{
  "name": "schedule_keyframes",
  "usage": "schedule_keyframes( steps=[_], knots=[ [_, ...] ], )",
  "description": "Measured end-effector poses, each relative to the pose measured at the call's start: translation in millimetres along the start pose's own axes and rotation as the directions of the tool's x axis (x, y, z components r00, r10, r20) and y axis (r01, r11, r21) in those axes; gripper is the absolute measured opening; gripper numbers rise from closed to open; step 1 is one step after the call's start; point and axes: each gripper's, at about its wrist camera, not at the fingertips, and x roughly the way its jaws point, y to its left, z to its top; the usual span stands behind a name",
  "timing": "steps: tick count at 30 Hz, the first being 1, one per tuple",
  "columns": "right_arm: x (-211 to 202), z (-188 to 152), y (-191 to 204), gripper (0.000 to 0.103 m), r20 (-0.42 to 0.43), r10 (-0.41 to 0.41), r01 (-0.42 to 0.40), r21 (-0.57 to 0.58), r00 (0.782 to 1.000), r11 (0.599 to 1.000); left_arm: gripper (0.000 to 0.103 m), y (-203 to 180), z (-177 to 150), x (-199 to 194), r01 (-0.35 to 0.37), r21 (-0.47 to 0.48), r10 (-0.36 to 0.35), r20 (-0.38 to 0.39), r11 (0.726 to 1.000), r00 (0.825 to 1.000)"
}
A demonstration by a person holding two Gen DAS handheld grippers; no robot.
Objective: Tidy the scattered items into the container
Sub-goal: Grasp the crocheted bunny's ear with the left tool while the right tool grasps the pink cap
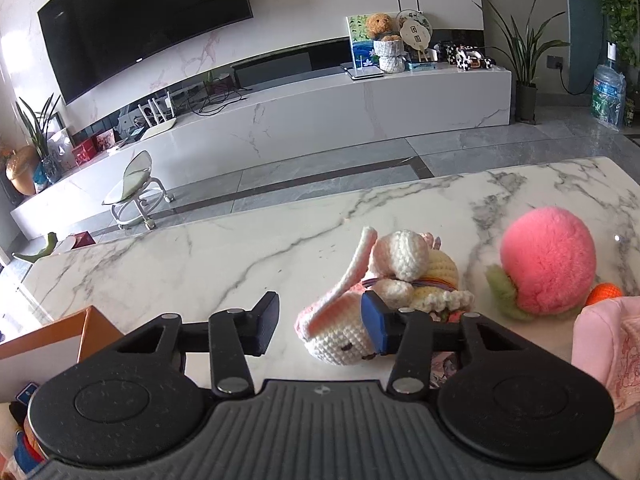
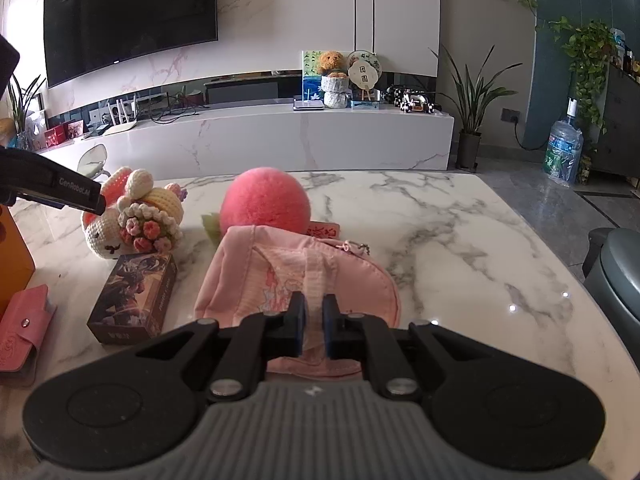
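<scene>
Pink fabric of a small pouch (image 2: 296, 276) is pinched between the pressed-together fingers of the right claw (image 2: 315, 330), the pouch lying on the marble worktop (image 2: 460, 248) at 6 o'clock from a fluffy pink peach toy (image 2: 265, 199). At about 10 o'clock from the pouch sits a crocheted rabbit (image 1: 360, 312), and the left claw (image 1: 320, 322) stands half spread around its head (its right pad looks to touch the wool, the left pad stands clear). An orange container (image 1: 92, 330) is at 9 o'clock of that claw, with a card box (image 2: 134, 300) and pink wallet (image 2: 22, 332) between it and the pouch.
</scene>
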Motion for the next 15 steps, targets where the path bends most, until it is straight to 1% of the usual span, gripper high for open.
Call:
schedule_keyframes(
  steps=[1, 2, 3, 4, 5, 6, 7, 8, 11, 15],
  knots=[
    [0, 0, -1, 0.01, -0.001, 0.0, 0.0, 0.002, 1.0, 1.0, 0.049, -1, 1, 3, 0.003, 0.009, -0.003, -0.004, 1.0, 1.0],
    [0, 0, -1, 0.01, -0.001, 0.001, -0.001, 0.002, 1.0, 1.0, 0.044, -2, 1, 6, 0.009, 0.013, -0.009, -0.009, 1.0, 1.0],
    [0, -1, -1, 0.01, 0.0, 0.0, 0.0, 0.002, 1.0, 1.0, 0.041, -2, 2, 7, 0.019, 0.01, -0.019, -0.008, 1.0, 1.0],
    [0, -1, -1, 0.01, 0.0, 0.0, 0.0, 0.0, 1.0, 1.0, 0.035, -2, 2, 8, 0.029, 0.009, -0.029, -0.006, 1.0, 1.0],
    [1, -1, 0, 0.01, 0.001, -0.001, 0.001, -0.001, 1.0, 1.0, 0.026, -3, 3, 8, 0.036, 0.014, -0.036, -0.004, 0.999, 0.999],
    [0, -1, 0, 0.01, 0.001, -0.002, 0.002, -0.003, 1.0, 1.0, 0.021, -4, 3, 8, 0.042, 0.019, -0.042, -0.001, 0.999, 0.999],
    [0, -1, 0, 0.01, 0.002, -0.003, 0.003, -0.005, 1.0, 1.0, 0.011, -4, 2, 7, 0.04, 0.025, -0.04, 0.004, 0.999, 0.999],
    [0, -1, 0, 0.01, 0.002, -0.004, 0.004, -0.008, 1.0, 1.0, 0.008, -5, 2, 6, 0.038, 0.031, -0.039, 0.01, 0.999, 0.999],
    [-2, -1, 1, 0.01, 0.003, -0.008, 0.008, -0.009, 1.0, 1.0, 0.005, -5, 1, -1, 0.045, 0.04, -0.046, 0.032, 0.998, 0.998],
    [-7, 0, 1, 0.01, 0.014, -0.019, 0.019, -0.015, 1.0, 1.0, 0.004, -5, 3, -20, 0.047, 0.062, -0.052, 0.08, 0.997, 0.995]
  ],
)
